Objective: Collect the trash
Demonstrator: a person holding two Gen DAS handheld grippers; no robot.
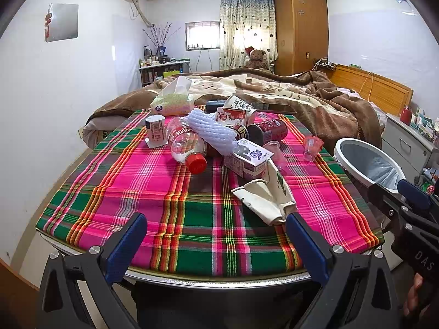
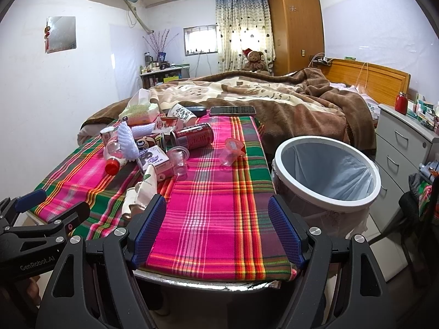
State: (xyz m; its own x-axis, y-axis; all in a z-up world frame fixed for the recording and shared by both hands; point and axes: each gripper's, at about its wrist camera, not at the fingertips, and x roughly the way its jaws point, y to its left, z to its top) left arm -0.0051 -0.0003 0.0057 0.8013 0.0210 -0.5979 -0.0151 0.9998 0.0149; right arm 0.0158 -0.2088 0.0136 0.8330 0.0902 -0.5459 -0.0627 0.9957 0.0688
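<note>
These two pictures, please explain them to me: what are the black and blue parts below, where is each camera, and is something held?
A person holds two hand tools. Each carries a camera looking along its two blue-padded fingers. One picture looks from the left gripper, the other from the right gripper. Both are open and hold nothing. On the plaid tablecloth lies trash: a plastic bottle, a red can, a milk carton, a crushed paper cup. The trash bin stands beside the table.

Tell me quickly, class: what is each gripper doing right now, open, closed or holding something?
Left gripper: open, holding nothing, over the near edge of the plaid tablecloth.
Right gripper: open, holding nothing, beside the trash bin.
</note>
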